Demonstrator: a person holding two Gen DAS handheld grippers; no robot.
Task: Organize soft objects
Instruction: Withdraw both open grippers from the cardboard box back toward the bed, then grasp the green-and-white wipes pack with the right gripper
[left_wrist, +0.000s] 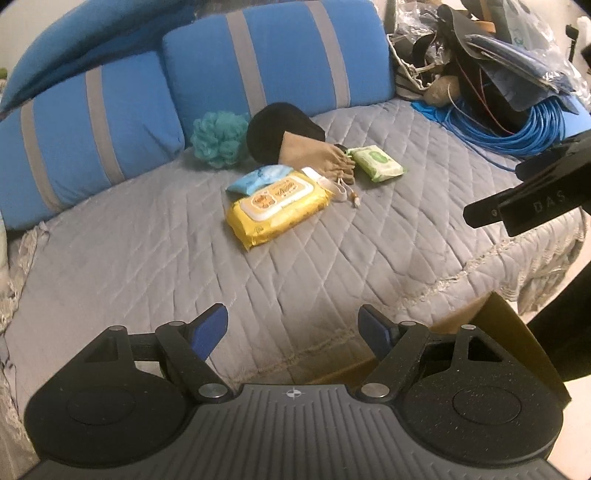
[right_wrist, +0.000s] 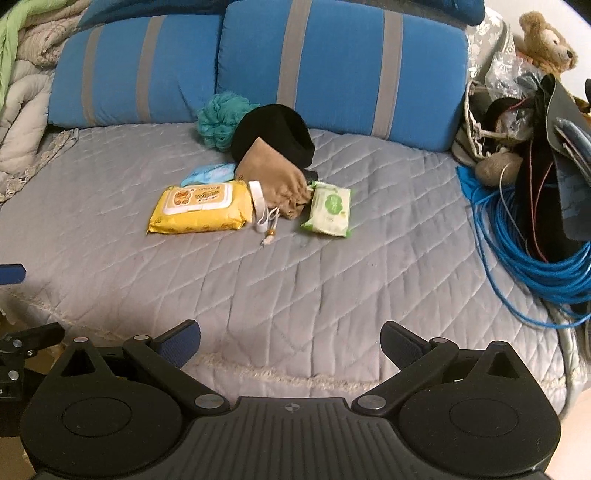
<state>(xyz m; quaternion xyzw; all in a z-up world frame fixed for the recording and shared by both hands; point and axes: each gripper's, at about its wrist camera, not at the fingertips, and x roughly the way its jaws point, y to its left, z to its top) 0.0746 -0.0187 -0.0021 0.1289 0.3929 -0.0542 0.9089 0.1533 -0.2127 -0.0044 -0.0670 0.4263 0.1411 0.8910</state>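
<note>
On the grey quilted bed (left_wrist: 147, 258) (right_wrist: 332, 277) lies a cluster of soft items: a yellow wipes pack (left_wrist: 275, 206) (right_wrist: 199, 208), a light blue pack (left_wrist: 260, 178) (right_wrist: 208, 172), a green wipes pack (left_wrist: 376, 163) (right_wrist: 328, 208), a tan drawstring pouch (left_wrist: 314, 157) (right_wrist: 275, 184), a black hat (left_wrist: 280, 129) (right_wrist: 275, 129) and a teal bath pouf (left_wrist: 218, 138) (right_wrist: 219, 118). My left gripper (left_wrist: 293, 328) is open and empty near the bed's front edge. My right gripper (right_wrist: 290, 341) is open and empty, well short of the cluster.
Blue striped cushions (left_wrist: 277, 55) (right_wrist: 332, 66) line the back. A coil of blue cable (left_wrist: 517, 129) (right_wrist: 535, 258), bags and clutter sit at the right, with a teddy bear (right_wrist: 546, 40). A cardboard box (left_wrist: 491, 321) stands by the bed edge. Blankets (right_wrist: 22, 92) pile at left.
</note>
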